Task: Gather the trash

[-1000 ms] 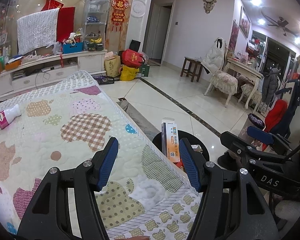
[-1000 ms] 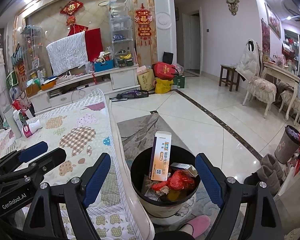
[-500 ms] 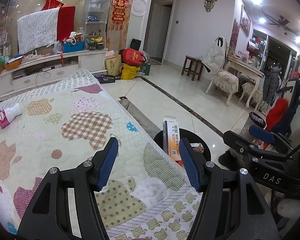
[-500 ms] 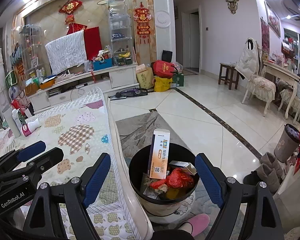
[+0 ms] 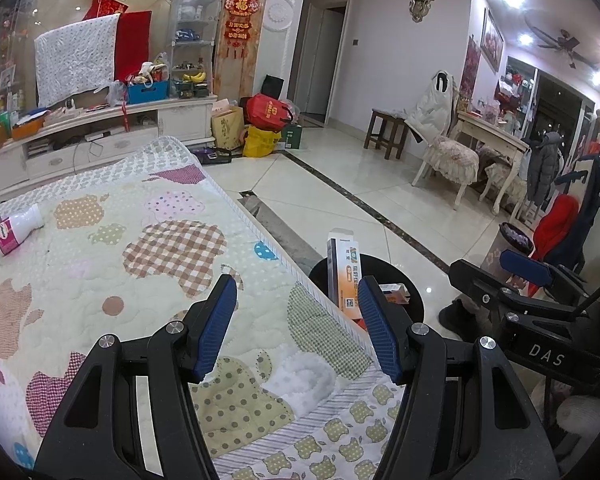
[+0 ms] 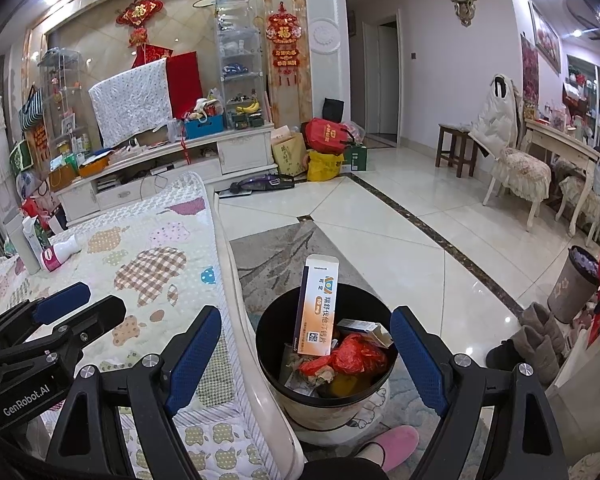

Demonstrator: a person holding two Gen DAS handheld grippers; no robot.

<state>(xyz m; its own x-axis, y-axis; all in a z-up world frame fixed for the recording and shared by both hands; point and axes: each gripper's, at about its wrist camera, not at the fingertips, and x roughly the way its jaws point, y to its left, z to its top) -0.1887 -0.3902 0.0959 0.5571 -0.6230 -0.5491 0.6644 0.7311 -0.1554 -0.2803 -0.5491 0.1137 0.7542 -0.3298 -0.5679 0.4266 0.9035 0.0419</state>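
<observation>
A round black trash bin (image 6: pixel 268 332) stands on the floor beside the bed. A tall white and orange medicine box (image 6: pixel 317 306) stands upright in it, among a red plastic bag (image 6: pixel 354 356) and other scraps. My right gripper (image 6: pixel 306 354) hovers over the bin, open and empty. My left gripper (image 5: pixel 296 322) is open over the quilted bed (image 5: pixel 100 264), holding nothing; the box (image 5: pixel 344 272) and the bin (image 5: pixel 416 308) show past its right finger. A white and pink bottle (image 5: pixel 14 230) lies on the bed's far left.
A TV cabinet (image 6: pixel 172 168) loaded with clutter stands beyond the bed. Bags (image 6: pixel 324 148) sit on the tiled floor near a doorway. A chair (image 6: pixel 516 168) and desk are at the right, a small grey bin (image 6: pixel 574 284) and boots (image 6: pixel 536 336) nearby. A pink slipper (image 6: pixel 392 442) is below the bin.
</observation>
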